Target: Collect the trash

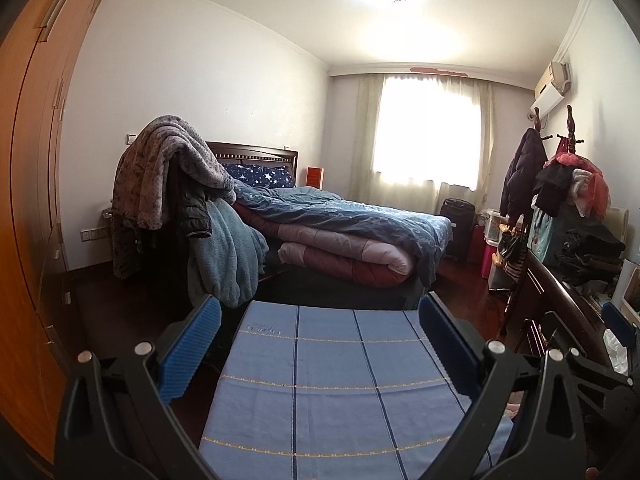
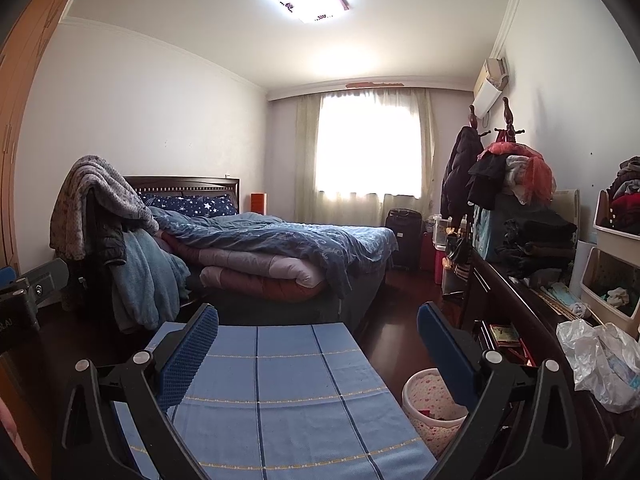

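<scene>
A: Left tool [image 1: 320,344], state?
B: Spread wide, nothing between its blue pads. It hangs over a surface covered by a blue checked cloth [image 1: 340,392].

A: Right tool [image 2: 318,344]?
B: Likewise agape and empty. Same blue checked cloth under its left finger; its right finger stands over dark floor [image 2: 384,344].

A: Trash located?
B: A crumpled clear plastic bag [image 2: 600,364] lies on the dark wooden tabletop [image 2: 532,300] along the right wall, to the right of the right tool and apart from it. In the left wrist view only a sliver of it shows at the far right edge [image 1: 614,350].

A: Any bin?
B: A pale waste basket with a pink pattern [image 2: 428,408] stands on the floor between the cloth-covered surface and the tabletop, just beside the right tool's right finger in the picture. Something red lies inside; I cannot tell what.

A: Surroundings?
B: A bed [image 2: 280,248] with rumpled blue bedding and folded pink quilts, ahead. Blankets draped over a stand [image 2: 100,208] to its left. A curtained window [image 2: 368,148] at the far wall, bright. Clothes piled on the tabletop [image 2: 528,240]. White storage bins [image 2: 612,288] at the far right hold fabric items.

A: Left tool seen from the right camera?
B: Part of it shows at the left edge [image 2: 24,300].
</scene>
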Available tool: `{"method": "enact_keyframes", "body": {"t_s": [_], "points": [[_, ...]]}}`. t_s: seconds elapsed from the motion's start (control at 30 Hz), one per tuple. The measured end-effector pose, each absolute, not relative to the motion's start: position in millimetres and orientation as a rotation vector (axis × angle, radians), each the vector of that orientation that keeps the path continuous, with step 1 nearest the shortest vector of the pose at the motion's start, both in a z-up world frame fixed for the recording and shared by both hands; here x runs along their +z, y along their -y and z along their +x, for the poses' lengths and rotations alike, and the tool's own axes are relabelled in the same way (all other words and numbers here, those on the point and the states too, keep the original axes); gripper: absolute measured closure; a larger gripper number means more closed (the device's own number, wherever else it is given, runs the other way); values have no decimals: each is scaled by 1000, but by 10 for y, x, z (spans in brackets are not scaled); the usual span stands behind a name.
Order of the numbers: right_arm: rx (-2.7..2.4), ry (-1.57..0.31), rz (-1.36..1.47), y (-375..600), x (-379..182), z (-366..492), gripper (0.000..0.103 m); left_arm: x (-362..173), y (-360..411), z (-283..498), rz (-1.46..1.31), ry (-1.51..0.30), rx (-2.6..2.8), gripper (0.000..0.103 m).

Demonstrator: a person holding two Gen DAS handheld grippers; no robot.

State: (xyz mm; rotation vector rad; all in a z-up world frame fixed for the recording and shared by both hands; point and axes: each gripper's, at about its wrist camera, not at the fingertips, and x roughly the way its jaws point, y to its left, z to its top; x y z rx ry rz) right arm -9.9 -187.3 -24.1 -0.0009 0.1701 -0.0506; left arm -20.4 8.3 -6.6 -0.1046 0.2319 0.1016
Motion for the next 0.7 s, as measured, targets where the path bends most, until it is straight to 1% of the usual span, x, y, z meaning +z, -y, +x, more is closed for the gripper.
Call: {"method": "enact_keyframes", "body": {"t_s": [0.7], "points": [[-50,-182,1,1879,-253,-114,4,-48,-60,-221,-107,-217,77,3]]}}
